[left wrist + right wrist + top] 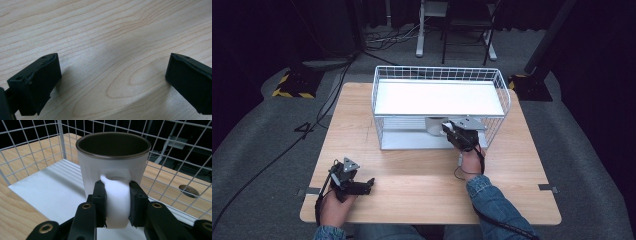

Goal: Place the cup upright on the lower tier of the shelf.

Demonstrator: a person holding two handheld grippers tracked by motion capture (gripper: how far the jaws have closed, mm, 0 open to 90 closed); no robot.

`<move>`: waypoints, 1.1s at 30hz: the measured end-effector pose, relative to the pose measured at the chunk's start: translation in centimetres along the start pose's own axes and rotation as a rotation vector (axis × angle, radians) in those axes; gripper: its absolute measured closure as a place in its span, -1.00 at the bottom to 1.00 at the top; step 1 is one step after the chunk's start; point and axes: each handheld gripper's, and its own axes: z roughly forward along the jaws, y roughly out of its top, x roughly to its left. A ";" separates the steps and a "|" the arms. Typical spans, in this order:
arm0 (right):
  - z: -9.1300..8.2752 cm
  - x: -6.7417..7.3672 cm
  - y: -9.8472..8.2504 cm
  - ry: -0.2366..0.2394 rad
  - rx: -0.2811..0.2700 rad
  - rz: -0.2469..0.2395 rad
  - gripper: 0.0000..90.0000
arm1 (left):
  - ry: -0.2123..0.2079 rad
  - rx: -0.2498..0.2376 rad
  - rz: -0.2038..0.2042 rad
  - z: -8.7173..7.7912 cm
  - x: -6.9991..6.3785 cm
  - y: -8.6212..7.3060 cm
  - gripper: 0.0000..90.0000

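A white mug with a dark inside stands upright on the lower shelf of a white wire rack. My right gripper is shut on the mug's handle, one jaw on each side. In the high view the mug shows grey under the rack's top shelf, with the right gripper reaching in from the front. My left gripper rests low over the table's front left, jaws wide apart. In its own view the left gripper is open with bare wood between the jaws.
The wooden table has free room in front of and left of the rack. The rack's white top shelf sits over the mug. Wire mesh walls close in the back and sides of the lower shelf. A round hole marks the tabletop beyond.
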 end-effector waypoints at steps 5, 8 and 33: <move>0.8 -0.1 -0.6 -0.004 0.006 0.020 0.59 | 0.001 0.000 -0.001 0.0 0.0 0.0 -0.99; 1.0 -0.2 -0.7 -0.002 0.004 0.035 0.59 | 0.001 0.001 -0.001 0.0 0.0 0.0 -0.99; 1.3 -1.0 -2.0 0.018 0.020 0.084 0.57 | 0.001 0.000 -0.002 0.0 0.0 0.0 -0.99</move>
